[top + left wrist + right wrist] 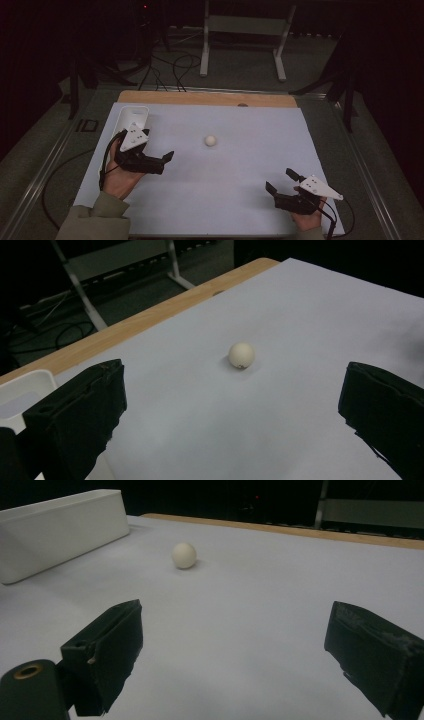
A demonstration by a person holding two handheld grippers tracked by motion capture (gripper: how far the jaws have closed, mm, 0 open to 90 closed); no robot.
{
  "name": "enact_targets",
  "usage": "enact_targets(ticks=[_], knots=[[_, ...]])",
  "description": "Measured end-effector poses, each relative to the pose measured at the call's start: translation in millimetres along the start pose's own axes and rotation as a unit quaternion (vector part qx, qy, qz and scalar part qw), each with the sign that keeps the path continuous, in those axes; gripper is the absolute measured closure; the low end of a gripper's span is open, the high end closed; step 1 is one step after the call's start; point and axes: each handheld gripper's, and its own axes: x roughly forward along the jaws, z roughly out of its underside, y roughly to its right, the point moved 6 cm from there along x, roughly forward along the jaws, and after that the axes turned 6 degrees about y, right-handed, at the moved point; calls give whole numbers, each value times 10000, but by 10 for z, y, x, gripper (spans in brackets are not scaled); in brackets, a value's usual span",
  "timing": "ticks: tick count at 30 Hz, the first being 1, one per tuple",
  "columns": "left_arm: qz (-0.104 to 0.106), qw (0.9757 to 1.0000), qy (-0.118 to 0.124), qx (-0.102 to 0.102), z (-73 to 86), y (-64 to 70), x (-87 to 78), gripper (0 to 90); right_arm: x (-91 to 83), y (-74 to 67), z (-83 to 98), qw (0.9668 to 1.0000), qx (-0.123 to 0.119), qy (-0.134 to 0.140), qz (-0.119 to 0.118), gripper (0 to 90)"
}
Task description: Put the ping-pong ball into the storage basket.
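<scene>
At the lower right of the high view the right gripper [281, 182] rests with jaws spread wide, empty. At centre left the left gripper [162, 159] is also wide and empty — nearer the ball [210, 141], which sits alone mid-sheet, up and to its right. Farther back, upper left, stands a white bin [131, 114].

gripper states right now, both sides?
Left gripper: open, holding nothing; ball lies ahead of it.
Right gripper: open, holding nothing.
</scene>
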Motion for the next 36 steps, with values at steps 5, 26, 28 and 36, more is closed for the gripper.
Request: enact_targets(ticks=[5, 26, 28, 36], knots=[[-16, 10000, -25, -67, -31, -27, 83, 0, -3, -4, -3, 10000, 0, 25, -8, 82], [-27, 9993, -360, 22, -206, -9, 546, 0, -8, 1, 6, 10000, 34, 9, -25, 82], [-12, 9992, -390, 22, -204, -3, 588, 0, -7, -2, 6, 10000, 29, 4, -30, 82], [19, 9983, -577, 14, -175, 31, 769, 0, -10, 9, 8, 10000, 31, -2, -21, 81]])
